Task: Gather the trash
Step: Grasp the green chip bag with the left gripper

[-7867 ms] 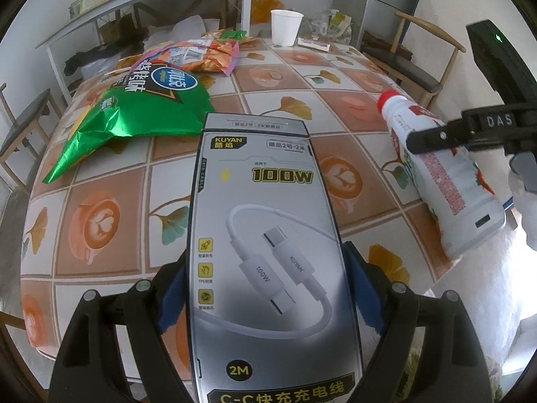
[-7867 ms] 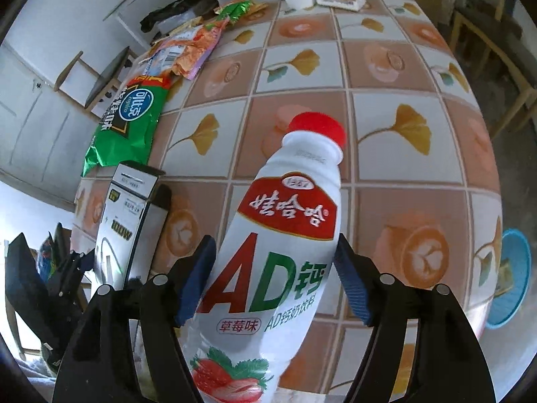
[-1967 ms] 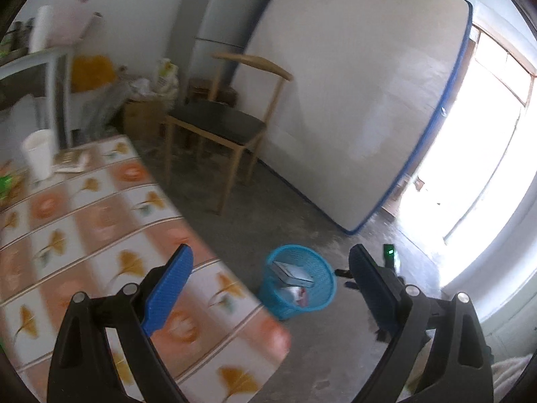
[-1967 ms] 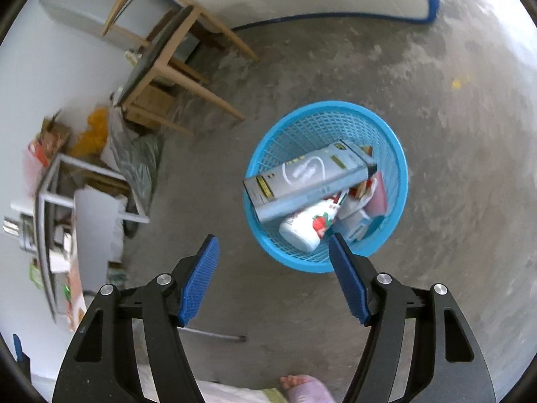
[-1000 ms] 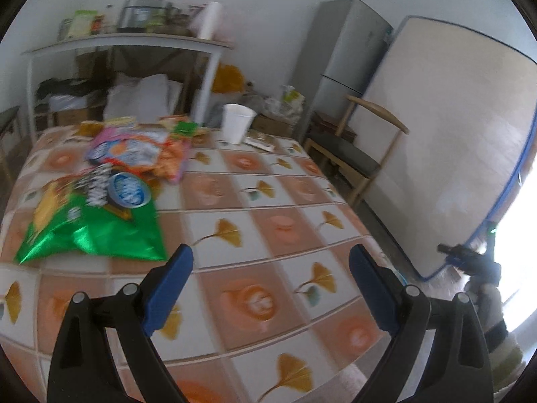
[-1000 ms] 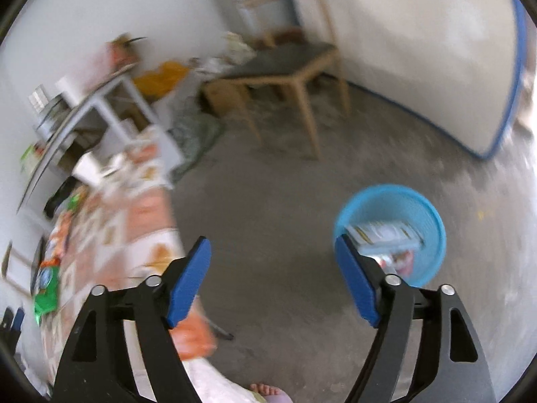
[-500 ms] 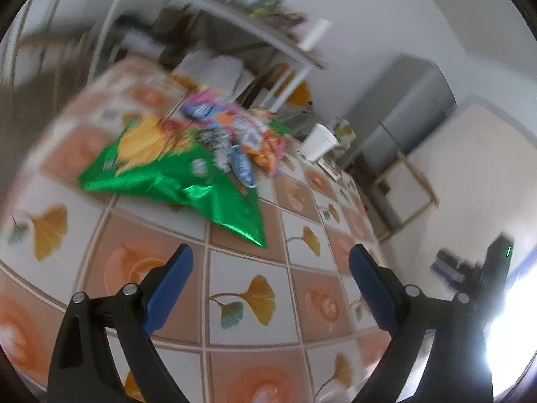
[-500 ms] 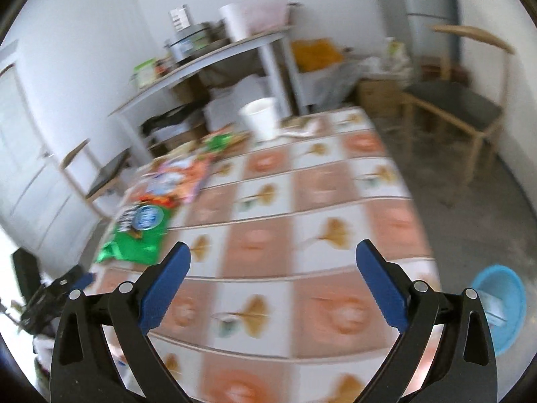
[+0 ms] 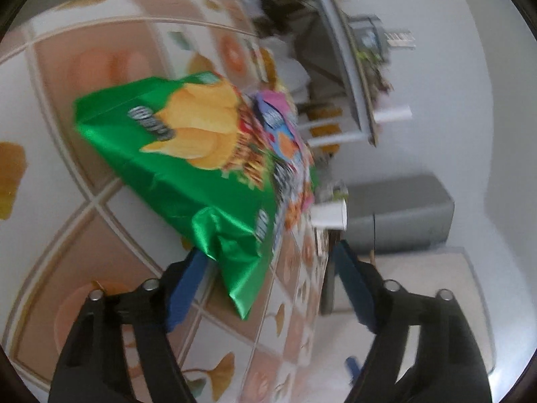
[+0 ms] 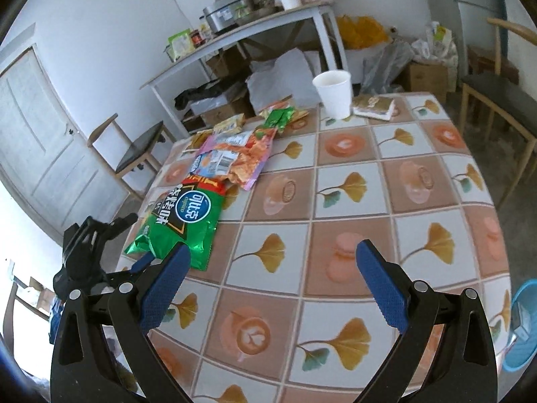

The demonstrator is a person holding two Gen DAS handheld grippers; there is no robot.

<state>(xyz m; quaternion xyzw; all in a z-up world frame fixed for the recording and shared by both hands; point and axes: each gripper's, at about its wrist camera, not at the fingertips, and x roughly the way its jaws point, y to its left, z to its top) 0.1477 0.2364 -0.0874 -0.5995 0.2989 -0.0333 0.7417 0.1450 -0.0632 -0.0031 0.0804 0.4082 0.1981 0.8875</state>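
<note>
Left wrist view: my left gripper [image 9: 268, 282] is spread wide and holds nothing; the cable box it carried some seconds ago is gone from it, dropped in the bin. The view has swung from the floor back onto the worktop [image 9: 67, 77] and is blurred and tilted. The crumpled corner of the green chip bag [image 9: 188, 168] now lies between my pads, close by the left one, though I cannot tell if it touches. The orange-pink snack bag [image 9: 285, 141] lies just past it, and the paper cup [image 9: 330, 214] stands further along.

Right wrist view: my right gripper [image 10: 268, 288] is also wide open and empty; the milk bottle it held earlier is no longer there. A second ago it looked down at the blue basket [image 10: 522, 329], which is now only a sliver at the right edge, on the floor beside the worktop. Ahead lie the green chip bag [image 10: 181, 221], the snack bag [image 10: 235, 158], small wrappers [image 10: 278, 116], the paper cup [image 10: 334, 92] and a flat packet [image 10: 374, 105]. My left gripper [image 10: 141, 263] shows at the green bag's near corner.

I judge one round done; the green bag is next for the left, so several pieces remain
</note>
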